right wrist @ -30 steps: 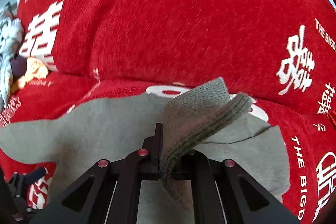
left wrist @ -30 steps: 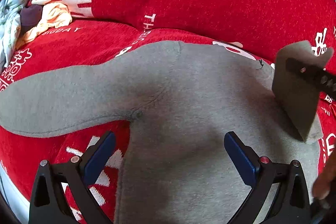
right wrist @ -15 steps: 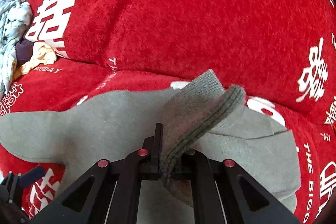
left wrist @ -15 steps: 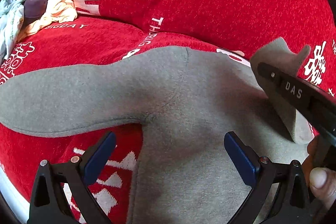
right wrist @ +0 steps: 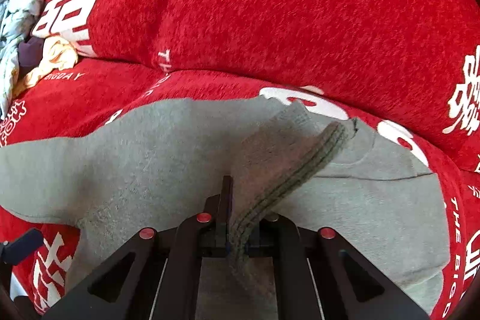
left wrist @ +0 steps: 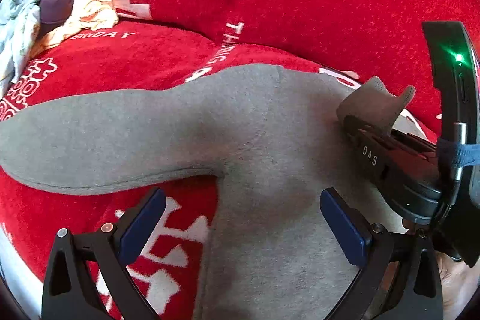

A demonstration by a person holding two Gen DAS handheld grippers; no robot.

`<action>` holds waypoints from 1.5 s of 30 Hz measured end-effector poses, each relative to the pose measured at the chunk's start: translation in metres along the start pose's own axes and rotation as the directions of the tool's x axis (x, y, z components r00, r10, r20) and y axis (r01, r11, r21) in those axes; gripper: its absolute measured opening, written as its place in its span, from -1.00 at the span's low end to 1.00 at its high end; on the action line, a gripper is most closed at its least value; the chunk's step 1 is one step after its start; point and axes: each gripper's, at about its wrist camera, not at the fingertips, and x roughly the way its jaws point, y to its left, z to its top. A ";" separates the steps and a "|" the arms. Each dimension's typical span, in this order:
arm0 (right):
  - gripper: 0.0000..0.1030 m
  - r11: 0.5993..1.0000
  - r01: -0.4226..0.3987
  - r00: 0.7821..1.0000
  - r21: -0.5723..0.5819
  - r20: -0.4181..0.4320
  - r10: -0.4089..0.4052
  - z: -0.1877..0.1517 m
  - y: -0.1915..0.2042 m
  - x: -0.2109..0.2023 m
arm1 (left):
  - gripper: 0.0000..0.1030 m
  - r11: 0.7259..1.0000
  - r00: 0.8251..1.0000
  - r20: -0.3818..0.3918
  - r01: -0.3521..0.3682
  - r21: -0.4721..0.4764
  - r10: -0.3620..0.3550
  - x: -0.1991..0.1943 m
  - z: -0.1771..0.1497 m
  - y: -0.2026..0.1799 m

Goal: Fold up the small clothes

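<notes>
left wrist: grey sweater (left wrist: 255,140) sleeve stretches leftward.

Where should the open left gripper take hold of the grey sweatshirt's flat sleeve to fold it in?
Probably the tapered cuff end of the outstretched sleeve of the grey sweatshirt, approached from above at its lower hem. It lies flat on the red cover, so the thin edge suits the left gripper.
</notes>
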 end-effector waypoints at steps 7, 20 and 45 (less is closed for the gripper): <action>-0.81 1.000 -0.002 1.000 -0.008 -0.024 0.002 -0.005 0.011 0.010 | 1.00 0.999 1.000 0.022 -0.020 -0.037 0.020 -0.012 0.002 0.023; 0.08 0.987 -0.156 0.988 -0.043 -0.003 0.156 -0.006 0.039 -0.010 | 1.00 0.987 0.997 0.044 -0.055 -0.154 0.062 -0.027 0.003 0.072; 0.30 0.947 0.119 0.993 0.299 -0.062 -0.105 -0.067 -0.197 -0.022 | 1.00 0.955 0.999 -0.009 0.038 0.294 -0.037 0.037 0.024 -0.139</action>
